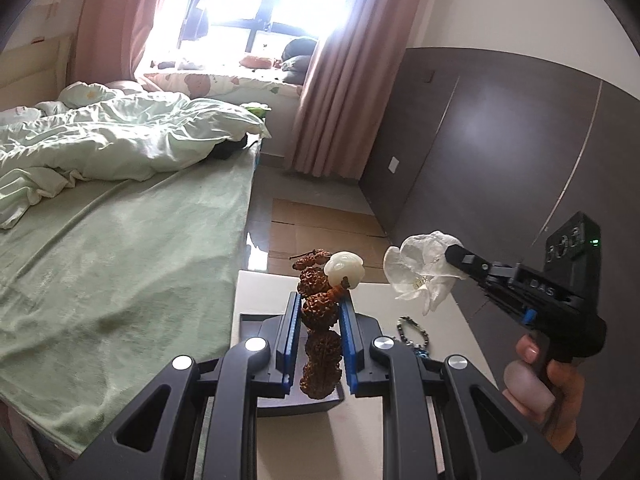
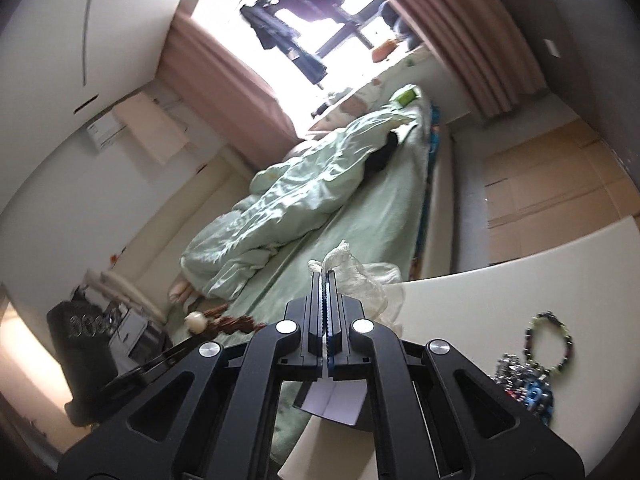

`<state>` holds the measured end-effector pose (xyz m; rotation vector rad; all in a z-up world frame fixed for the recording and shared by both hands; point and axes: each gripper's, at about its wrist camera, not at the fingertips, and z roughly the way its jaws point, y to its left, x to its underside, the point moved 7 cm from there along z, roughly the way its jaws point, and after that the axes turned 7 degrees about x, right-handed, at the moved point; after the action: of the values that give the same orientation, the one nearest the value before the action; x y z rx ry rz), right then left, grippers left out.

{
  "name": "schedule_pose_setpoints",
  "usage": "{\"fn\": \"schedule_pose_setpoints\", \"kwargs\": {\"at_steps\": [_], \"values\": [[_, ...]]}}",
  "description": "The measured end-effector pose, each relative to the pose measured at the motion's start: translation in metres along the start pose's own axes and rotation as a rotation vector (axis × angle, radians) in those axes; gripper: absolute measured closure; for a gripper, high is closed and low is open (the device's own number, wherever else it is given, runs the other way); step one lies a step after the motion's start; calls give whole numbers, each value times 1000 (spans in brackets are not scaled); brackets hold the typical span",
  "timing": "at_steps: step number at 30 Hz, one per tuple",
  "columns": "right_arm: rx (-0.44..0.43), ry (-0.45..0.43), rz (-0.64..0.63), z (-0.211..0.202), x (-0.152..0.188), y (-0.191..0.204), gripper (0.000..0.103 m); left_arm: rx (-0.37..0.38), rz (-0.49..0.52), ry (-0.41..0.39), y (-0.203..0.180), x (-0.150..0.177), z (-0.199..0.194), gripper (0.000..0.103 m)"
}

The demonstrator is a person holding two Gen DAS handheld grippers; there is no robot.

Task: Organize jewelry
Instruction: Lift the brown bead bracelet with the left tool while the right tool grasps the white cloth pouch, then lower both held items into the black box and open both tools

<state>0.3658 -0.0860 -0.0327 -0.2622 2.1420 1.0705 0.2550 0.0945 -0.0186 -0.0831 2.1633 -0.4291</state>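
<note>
left gripper [image 1: 319, 320], low centre of the left wrist view, was pinching a string of knobbly brown seed beads with a white carved stone pendant [image 1: 320, 308], blue pads pressed on one bead, rest dangling below the jaws over a dark grey tray [image 1: 320, 406] on the cream tabletop [image 1: 452, 320]. right gripper [image 1: 454, 254], right side of that view, was pressed together on a crumpled clear plastic pouch [image 1: 420, 272], something small and glinting inside, can't tell what; a hand [image 1: 540, 392] held its grip at lower right. in the right wrist view the jaws were fully together on the pouch, lower centre. a dark beaded bracelet with pale green beads [image 2: 550, 338] and a blue and silver chain piece [image 2: 524, 380] lay on the table at lower right, touching each other, not sorted. judgement: early to mid task, two items lifted, neither placed yet, at least two more left on the table.
</note>
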Motion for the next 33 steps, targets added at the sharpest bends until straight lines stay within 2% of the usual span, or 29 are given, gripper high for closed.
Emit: {"fn": "schedule_pose_setpoints", "kwargs": {"at_steps": [6,13,16,17,18,19,21,24,28,31,33], "values": [[-40,55,-36,25,4,14,100,-12,-45,36,19,9,25,86],[-1,120,-66,51,22,11,100,16,-80,106,26,28,71,86],[18,129,-72,53,31,11,100,-19,-87,146,32,36,89,85],[20,140,-75,55,35,11,100,-44,-99,165,36,39,95,83],[26,147,-86,57,38,12,100,-56,-111,177,40,42,98,67],[30,153,-95,59,42,13,100,-53,-122,166,43,42,99,47],[27,171,-97,64,48,13,100,-62,-115,118,46,39,90,35],[34,203,-98,73,57,12,100,-81,-98,104,50,36,82,33],[31,229,-109,80,68,19,100,-101,-123,86,61,35,67,33],[23,259,-109,86,75,24,99,-113,-142,82,69,35,59,28],[15,303,-106,91,83,27,84,-132,-147,83,74,36,53,27]]}}
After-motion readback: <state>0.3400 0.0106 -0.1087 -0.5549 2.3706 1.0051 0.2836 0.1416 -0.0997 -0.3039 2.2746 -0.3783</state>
